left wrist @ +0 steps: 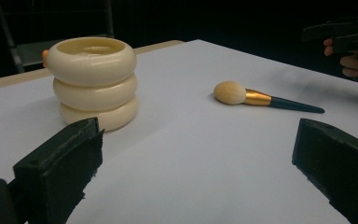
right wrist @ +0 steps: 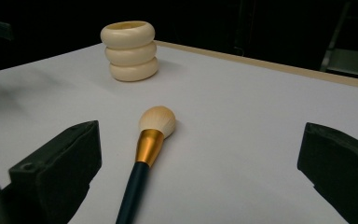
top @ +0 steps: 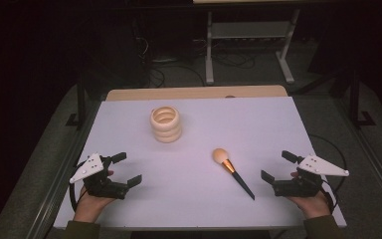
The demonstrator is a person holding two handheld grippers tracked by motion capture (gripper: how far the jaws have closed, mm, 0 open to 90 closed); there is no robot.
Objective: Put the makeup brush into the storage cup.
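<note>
- makeup brush (top: 231, 172) lies flat on the table (top: 278, 129), handle toward 5 o'clock, bristles toward 11.
- right gripper (top: 277, 168), jaws spread and empty, sits nearer, brush at its 9 o'clock.
- left gripper (top: 127, 169) is likewise spread, farther away.

A makeup brush (top: 231, 171) is seen lying flat on the white table (top: 258, 124), with a rounded, cream-coloured bristle head, a gold ferrule and a slim dark handle; the bristle head is pointed towards the cream holder (top: 166, 124) and the handle is angled away from it. The holder, shaped like three stacked rings with an open top, is stood upright on the table. The brush is set well apart from the holder, nearer the person's edge of the table.
</note>
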